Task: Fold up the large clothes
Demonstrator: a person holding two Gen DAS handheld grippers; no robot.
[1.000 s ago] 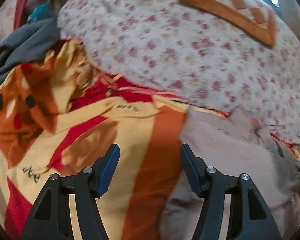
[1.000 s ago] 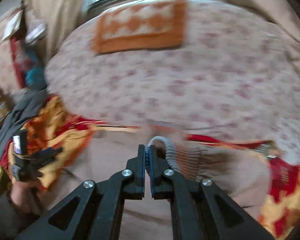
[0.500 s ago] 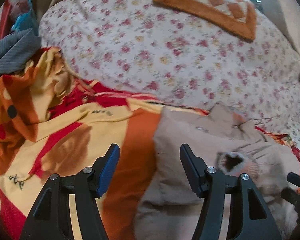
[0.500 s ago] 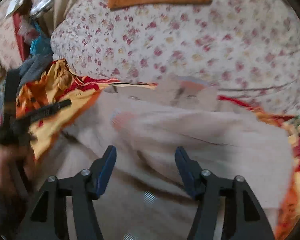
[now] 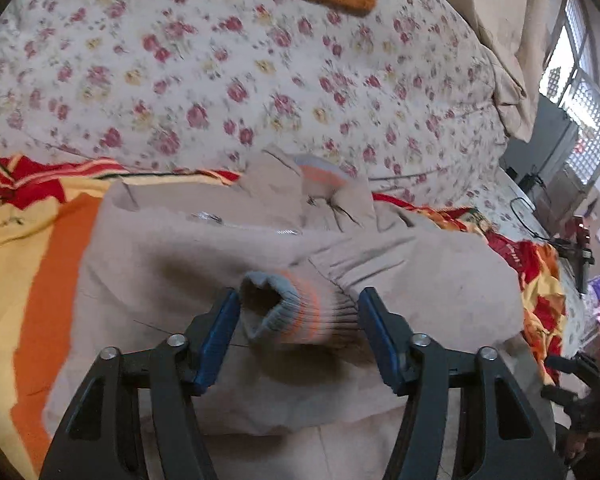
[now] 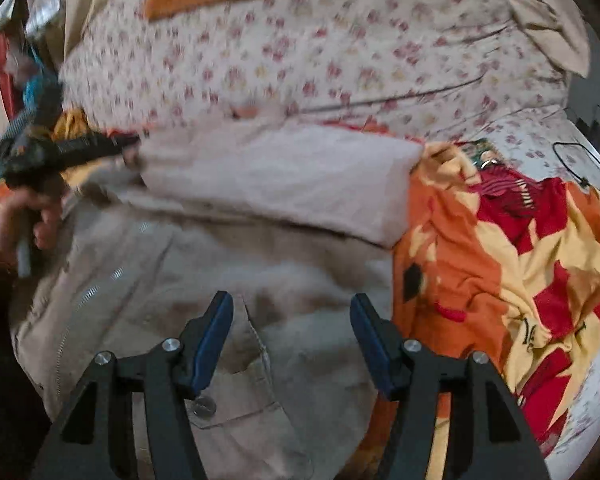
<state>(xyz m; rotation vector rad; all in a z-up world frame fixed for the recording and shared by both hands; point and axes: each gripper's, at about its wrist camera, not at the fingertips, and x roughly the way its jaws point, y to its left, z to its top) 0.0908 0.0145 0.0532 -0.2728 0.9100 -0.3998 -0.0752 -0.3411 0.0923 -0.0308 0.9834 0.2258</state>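
Left wrist view showed me the beige jacket (image 5: pixel 188 264) lying on the bed's orange, red and yellow blanket (image 5: pixel 32 264), with one sleeve laid across its chest so that the striped knit cuff (image 5: pixel 296 312) sat between the fingers of my left claw (image 5: pixel 296 336). That claw was spread wide and gripped nothing, though the cuff lay just beside both blue pads. From the right wrist view, my right claw (image 6: pixel 290 338) also stood wide apart, empty, above the jacket's lower front near a snap pocket (image 6: pixel 236 392). I judged the fold barely begun: one sleeve seemed brought in, but the zipper (image 6: pixel 96 292) front lay rumpled and the body was not yet doubled over. Beyond it spread the floral quilt (image 5: pixel 220 80).
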